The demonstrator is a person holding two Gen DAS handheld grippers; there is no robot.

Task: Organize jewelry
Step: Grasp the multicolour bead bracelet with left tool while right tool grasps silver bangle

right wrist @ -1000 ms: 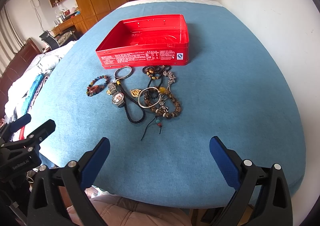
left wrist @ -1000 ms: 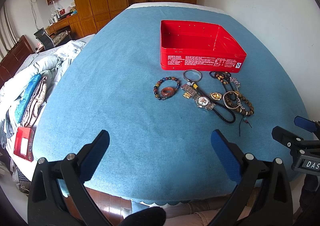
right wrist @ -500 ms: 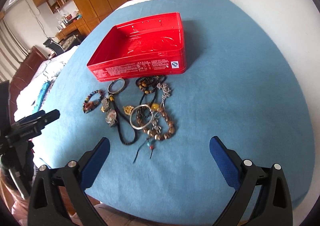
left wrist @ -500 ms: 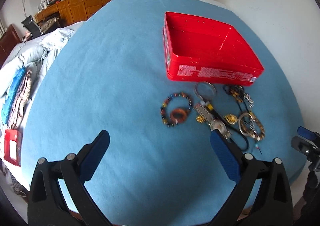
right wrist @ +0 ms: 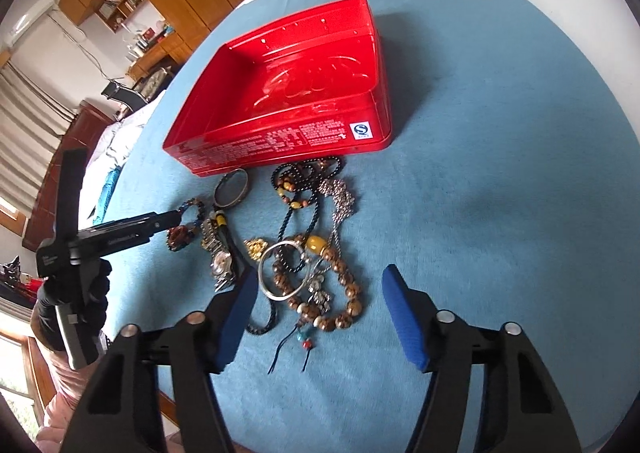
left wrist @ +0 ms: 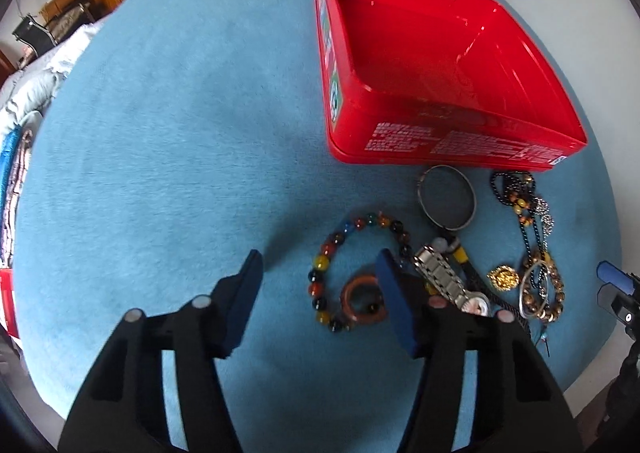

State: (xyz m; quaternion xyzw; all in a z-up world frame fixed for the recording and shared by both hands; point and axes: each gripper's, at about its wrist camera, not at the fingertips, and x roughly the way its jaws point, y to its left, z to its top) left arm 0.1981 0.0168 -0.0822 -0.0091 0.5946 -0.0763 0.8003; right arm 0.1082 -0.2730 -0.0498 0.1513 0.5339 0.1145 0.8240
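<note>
Left tool [left wrist: 318,285] and right tool [right wrist: 316,303], both closing and empty, hover near the red tin [right wrist: 304,101]. Step in hand: first pickup. Next, pinch the beaded bracelet [left wrist: 352,231] squarely.

Both wrist views look steeply down, sharing the jewelry pile [left wrist: 480,253].

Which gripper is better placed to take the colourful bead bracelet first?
Left. The left gripper, jaws closing, frames the bead bracelet. The right gripper is over the brown beads.
</note>
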